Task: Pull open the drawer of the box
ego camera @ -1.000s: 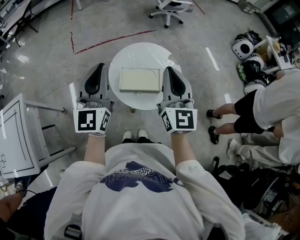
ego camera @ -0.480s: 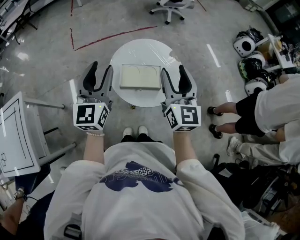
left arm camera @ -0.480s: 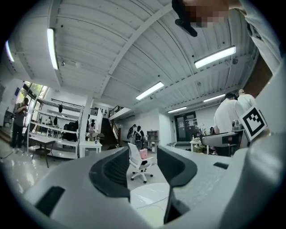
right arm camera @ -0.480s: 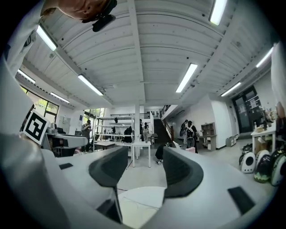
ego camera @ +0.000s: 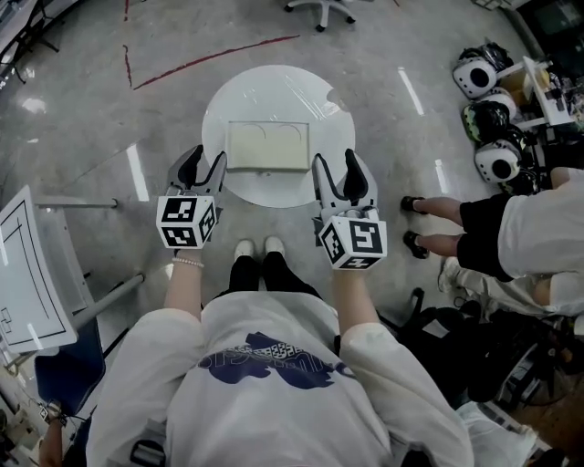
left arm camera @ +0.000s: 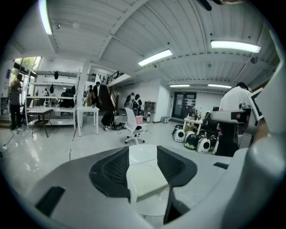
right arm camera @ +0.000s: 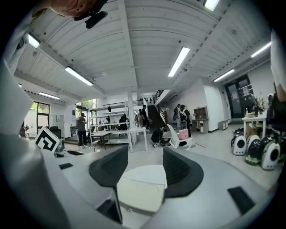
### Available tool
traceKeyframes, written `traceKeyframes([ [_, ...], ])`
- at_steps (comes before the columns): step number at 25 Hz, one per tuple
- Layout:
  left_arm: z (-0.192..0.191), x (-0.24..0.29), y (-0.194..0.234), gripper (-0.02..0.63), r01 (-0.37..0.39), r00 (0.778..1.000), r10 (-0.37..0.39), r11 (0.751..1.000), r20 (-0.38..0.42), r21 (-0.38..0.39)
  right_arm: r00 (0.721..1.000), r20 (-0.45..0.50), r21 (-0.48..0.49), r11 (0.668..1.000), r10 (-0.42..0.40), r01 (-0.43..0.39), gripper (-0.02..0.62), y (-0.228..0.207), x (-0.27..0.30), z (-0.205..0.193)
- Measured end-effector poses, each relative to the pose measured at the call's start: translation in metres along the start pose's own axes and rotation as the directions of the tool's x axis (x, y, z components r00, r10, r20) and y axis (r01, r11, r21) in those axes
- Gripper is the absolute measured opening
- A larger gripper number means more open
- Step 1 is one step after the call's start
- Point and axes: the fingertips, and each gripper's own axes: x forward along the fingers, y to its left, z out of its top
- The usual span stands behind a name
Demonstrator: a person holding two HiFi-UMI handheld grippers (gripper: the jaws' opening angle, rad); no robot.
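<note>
A flat cream box [ego camera: 267, 147] lies on a small round white table [ego camera: 219, 100] in front of the person; its drawer looks closed. My left gripper [ego camera: 202, 166] hovers off the box's near left corner, open and empty. My right gripper [ego camera: 338, 171] hovers off the near right corner, also open and empty. Neither touches the box. In the left gripper view the box [left arm camera: 144, 179] shows through the gap of the left gripper [left arm camera: 142, 164]. In the right gripper view the box [right arm camera: 138, 192] shows between the jaws of the right gripper [right arm camera: 144, 170].
A white panel on a metal stand [ego camera: 27, 274] is at the left. A person's legs [ego camera: 438, 228] stand at the right, beside round white-and-black pods [ego camera: 497, 164]. An office chair [ego camera: 319, 7] stands beyond the table. Red tape [ego camera: 214, 59] marks the floor.
Both grippers went from shut to open, then drew back toward the person, nearer the table's front edge. The box has not moved.
</note>
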Motion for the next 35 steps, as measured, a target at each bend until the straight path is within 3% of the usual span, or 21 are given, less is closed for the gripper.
traceKeyframes([
  [4,-0.047,0.030,0.007,0.178,-0.009,0.992,0.006,1.000,-0.127,-0.023,0.999,-0.049,0.019,1.000,-0.008,0.009,0.221,-0.002,0.002,-0.023],
  [10,-0.119,0.072,0.020,0.178,-0.028,0.955,-0.006,0.993,-0.296,-0.113,0.992,-0.122,0.037,0.999,-0.020,0.025,0.221,-0.006,0.009,-0.060],
  [19,-0.167,0.097,0.033,0.175,-0.068,0.918,-0.012,0.980,-0.397,-0.187,0.979,-0.201,0.067,0.997,-0.031,0.045,0.221,-0.010,0.024,-0.103],
  [24,-0.175,0.100,0.035,0.163,-0.084,0.911,-0.014,0.972,-0.412,-0.218,0.960,-0.280,0.091,0.995,-0.021,0.048,0.222,-0.006,0.031,-0.132],
  [28,-0.175,0.105,0.034,0.135,-0.086,0.902,-0.037,0.961,-0.430,-0.262,0.900,-0.434,0.148,0.989,0.037,0.031,0.222,0.003,0.038,-0.177],
  [35,-0.176,0.105,0.031,0.114,-0.094,0.881,-0.052,0.955,-0.471,-0.283,0.723,-0.671,0.276,0.960,0.163,0.040,0.236,0.032,0.050,-0.270],
])
